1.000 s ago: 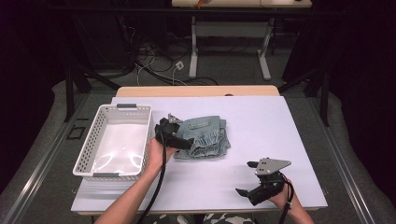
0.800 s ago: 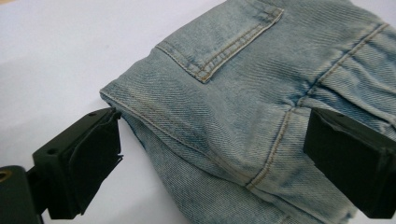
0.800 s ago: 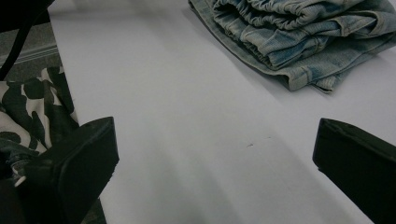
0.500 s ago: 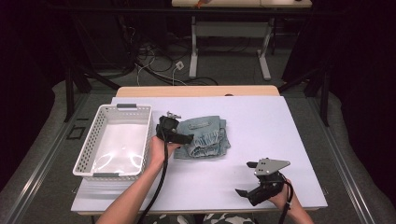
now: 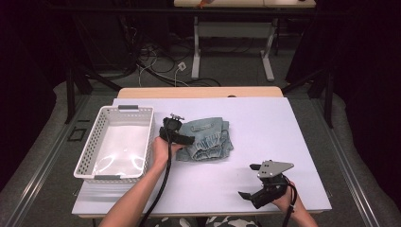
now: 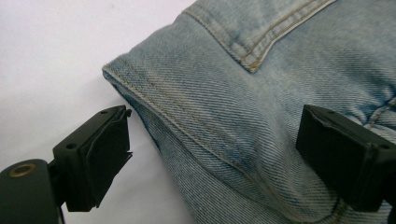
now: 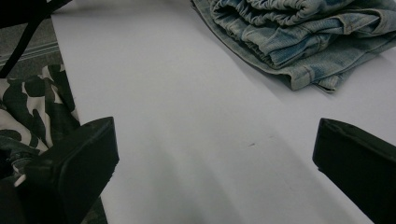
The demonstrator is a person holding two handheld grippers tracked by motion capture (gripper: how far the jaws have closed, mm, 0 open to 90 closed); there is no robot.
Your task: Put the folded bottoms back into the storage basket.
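One folded pair of jeans (image 5: 206, 139) lies mid-counter (image 5: 265, 123) beside one white basket (image 5: 116, 142). The left gripper (image 6: 212, 158) straddles its corner, fingers (image 6: 100, 156) wide but closing (not yet pressing). The right gripper (image 5: 248, 195) rests apart, fingers spread, empty.

Folded denim garment (image 6: 261, 116): in the left gripper view, cut off by the top, right and bottom edges beyond the left gripper (image 6: 219, 163); underside hidden against the table.
Same garment in the right gripper view: cut off at the top edge, far ahead of the right gripper (image 7: 215, 172).
Camouflage cloth (image 7: 28, 107), beside that gripper's left-hand jaw: cut off at the left edge.
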